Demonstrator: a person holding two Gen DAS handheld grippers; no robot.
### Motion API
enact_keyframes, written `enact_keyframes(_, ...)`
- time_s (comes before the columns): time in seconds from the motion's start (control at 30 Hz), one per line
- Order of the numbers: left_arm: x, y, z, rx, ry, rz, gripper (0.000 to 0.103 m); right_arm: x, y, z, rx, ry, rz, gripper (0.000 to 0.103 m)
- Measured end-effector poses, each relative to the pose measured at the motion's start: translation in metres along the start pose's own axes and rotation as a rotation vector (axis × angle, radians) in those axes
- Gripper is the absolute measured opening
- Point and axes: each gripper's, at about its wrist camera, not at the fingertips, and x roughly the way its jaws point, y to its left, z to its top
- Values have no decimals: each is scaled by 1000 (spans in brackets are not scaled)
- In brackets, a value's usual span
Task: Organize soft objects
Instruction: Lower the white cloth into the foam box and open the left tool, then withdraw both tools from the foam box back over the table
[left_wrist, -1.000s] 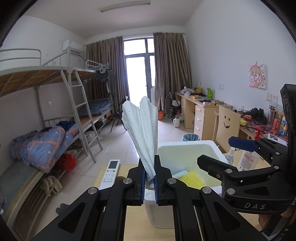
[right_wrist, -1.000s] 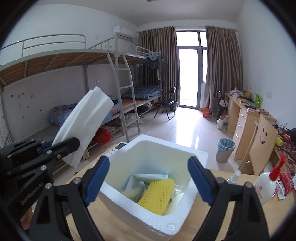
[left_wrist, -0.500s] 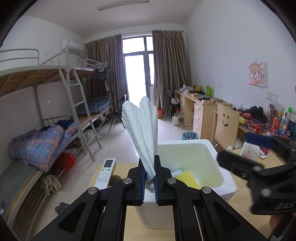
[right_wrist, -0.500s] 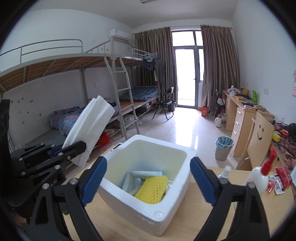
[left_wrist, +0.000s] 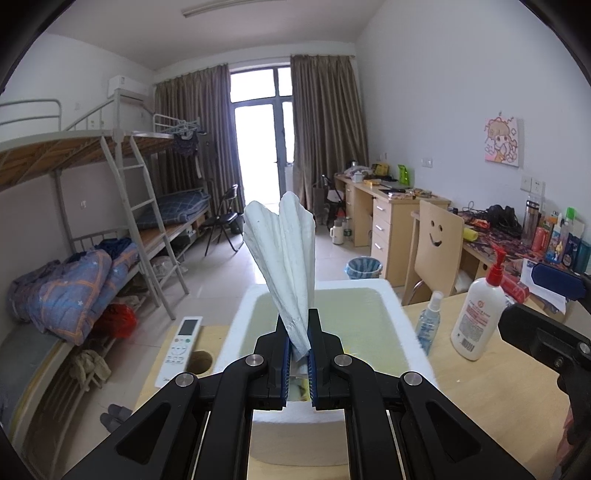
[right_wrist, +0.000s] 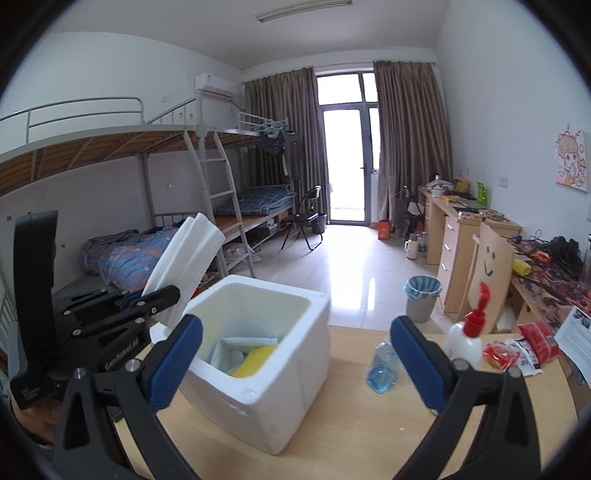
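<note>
My left gripper (left_wrist: 297, 350) is shut on a folded white cloth (left_wrist: 284, 258) that stands upright from its jaws, right over the near rim of a white foam box (left_wrist: 400, 314). In the right wrist view the left gripper (right_wrist: 147, 299) holds the cloth (right_wrist: 184, 254) at the box's left rim. The foam box (right_wrist: 280, 398) holds a yellow sponge (right_wrist: 255, 363) and pale folded pieces (right_wrist: 236, 350). My right gripper (right_wrist: 295, 358) is open and empty, drawn back to the right of the box; one blue pad (left_wrist: 557, 278) shows in the left wrist view.
On the wooden table (right_wrist: 354, 435) stand a white pump bottle with red top (right_wrist: 465, 339), a small blue spray bottle (right_wrist: 384, 365) and red snack packets (right_wrist: 517, 347). A white remote (left_wrist: 179, 350) lies left of the box. Bunk beds, desks and a chair fill the room behind.
My right gripper has pulled back to the right, away from the box. My left gripper keeps its hold on the cloth and has shifted over the box's near rim.
</note>
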Motion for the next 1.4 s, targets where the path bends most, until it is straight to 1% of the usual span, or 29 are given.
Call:
enact_keyframes(0.17, 3, -17, 4, 12, -2, -28, 8, -7, -7, -5, 11, -5, -20, 103)
enact_keyframes(0.37, 12, -21, 4, 9, 18, -35, 8, -19, -18, -10, 23, -24, -42, 103)
enact_keyframes(0.5, 13, -22, 4, 9, 20, -30, 8, -21, -27, -15, 30, -28, -45, 103)
enact_keyframes(0.6, 17, -21, 5, 12, 21, -10, 8, -17, -30, -15, 41, -23, -41, 103)
enact_keyframes(0.93, 28, -21, 3, 4, 45, 1, 8, -11, -31, -18, 35, -9, -34, 103)
enact_keyframes(1.0, 28, -21, 3, 6, 42, -4, 11, -12, -31, -18, 38, -11, -34, 103)
enact_keyframes(1.03, 28, -21, 3, 6, 44, -4, 19, -12, -31, -19, 37, -10, -35, 103)
enact_keyframes(1.07, 29, -21, 3, 6, 44, -7, 34, -13, -31, -18, 36, -11, -36, 103)
enact_keyframes(1.1, 28, -21, 3, 2, 38, -12, 44, -13, -30, -18, 35, -11, -35, 103)
enact_keyframes(1.13, 28, -20, 2, -1, 30, -4, 64, -14, -29, -18, 33, -12, -33, 103)
enact_keyframes(1.17, 27, -20, 2, -1, 21, 3, 78, -15, -28, -18, 28, -14, -32, 103)
enact_keyframes(1.2, 26, -20, 3, 0, 5, 7, 83, -15, -27, -17, 26, -14, -33, 103)
enact_keyframes(1.23, 25, -20, 3, 3, -5, 14, 90, -16, -27, -17, 24, -16, -35, 103)
enact_keyframes(1.27, 24, -20, 4, 9, -12, 21, 95, -17, -27, -17, 22, -15, -34, 103)
enact_keyframes(1.33, 22, -20, 4, 9, -27, 25, 100, -17, -26, -16, 20, -15, -35, 103)
enact_keyframes(1.4, 22, -21, 5, 14, -29, 28, 101, -16, -26, -16, 20, -14, -35, 103)
